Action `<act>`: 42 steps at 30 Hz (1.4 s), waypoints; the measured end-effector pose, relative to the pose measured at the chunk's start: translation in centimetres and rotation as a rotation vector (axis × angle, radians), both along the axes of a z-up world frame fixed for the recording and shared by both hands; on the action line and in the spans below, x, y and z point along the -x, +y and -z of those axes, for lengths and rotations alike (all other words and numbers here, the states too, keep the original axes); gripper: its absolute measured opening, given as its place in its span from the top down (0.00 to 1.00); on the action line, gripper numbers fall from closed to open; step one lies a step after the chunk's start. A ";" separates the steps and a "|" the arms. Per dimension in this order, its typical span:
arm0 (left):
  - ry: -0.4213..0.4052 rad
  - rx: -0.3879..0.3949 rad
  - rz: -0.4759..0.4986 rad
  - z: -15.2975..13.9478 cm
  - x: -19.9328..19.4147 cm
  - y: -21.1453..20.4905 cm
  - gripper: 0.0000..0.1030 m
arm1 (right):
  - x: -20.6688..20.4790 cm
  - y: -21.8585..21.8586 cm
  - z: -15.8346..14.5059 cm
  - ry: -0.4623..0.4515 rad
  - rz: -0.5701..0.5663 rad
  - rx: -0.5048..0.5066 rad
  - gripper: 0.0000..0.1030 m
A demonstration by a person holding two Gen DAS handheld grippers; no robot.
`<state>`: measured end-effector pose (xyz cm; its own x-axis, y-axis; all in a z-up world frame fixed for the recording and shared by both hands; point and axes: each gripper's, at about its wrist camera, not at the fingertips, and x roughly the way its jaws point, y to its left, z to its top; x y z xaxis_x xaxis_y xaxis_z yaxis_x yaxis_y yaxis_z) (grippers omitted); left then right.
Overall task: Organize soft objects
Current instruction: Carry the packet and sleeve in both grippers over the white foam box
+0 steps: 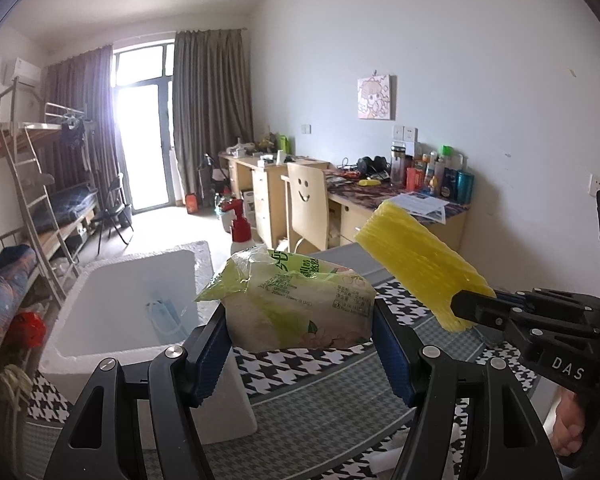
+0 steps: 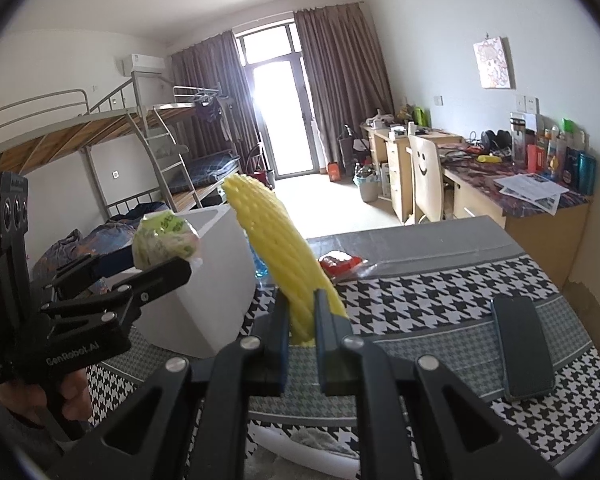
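A green-and-white tissue pack (image 1: 296,304) is pinched between the blue pads of the left hand-held gripper (image 1: 300,344), low in the centre of the left wrist view, and is held clear above the houndstooth-covered surface (image 1: 332,364). In the right wrist view the same pack (image 2: 164,240) is seen at centre left, clamped in the left hand-held gripper (image 2: 160,256), just in front of the white foam box (image 2: 216,280).

A yellow foam net sleeve (image 2: 284,256) is gripped by its lower end in the right hand-held gripper (image 2: 302,336), whose jaws are pressed nearly together on it; the sleeve rises tilted toward the upper left of that frame. In the left wrist view the sleeve (image 1: 420,264) is seen at centre right, sticking out of the right hand-held gripper (image 1: 460,312).

The open foam box (image 1: 120,304) stands at lower left of the left wrist view, with a blue face mask (image 1: 164,316) lying inside. A dark phone (image 2: 522,348) lies flat on the surface at lower right of the right wrist view, and a red packet (image 2: 340,262) lies behind the sleeve.
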<state>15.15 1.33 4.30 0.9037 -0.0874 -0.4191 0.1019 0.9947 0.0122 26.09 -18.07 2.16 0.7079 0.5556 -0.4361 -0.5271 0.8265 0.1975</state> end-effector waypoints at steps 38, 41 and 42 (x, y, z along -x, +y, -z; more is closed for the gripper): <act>-0.080 -0.017 -0.192 -2.9 -1.5 4.3 0.34 | -2.2 4.9 -3.3 -0.028 -0.147 -0.030 0.86; -0.086 -0.018 -0.208 -3.1 -1.4 4.9 0.34 | -2.1 5.4 -3.5 -0.032 -0.159 -0.027 0.86; -0.087 -0.019 -0.215 -3.1 -1.4 5.1 0.34 | -2.1 5.6 -3.6 -0.033 -0.164 -0.027 0.86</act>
<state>16.56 6.46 7.41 0.9335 0.1180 -0.3385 -0.1146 0.9930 0.0303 28.15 -12.42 5.74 0.6208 0.6759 -0.3972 -0.6610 0.7237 0.1985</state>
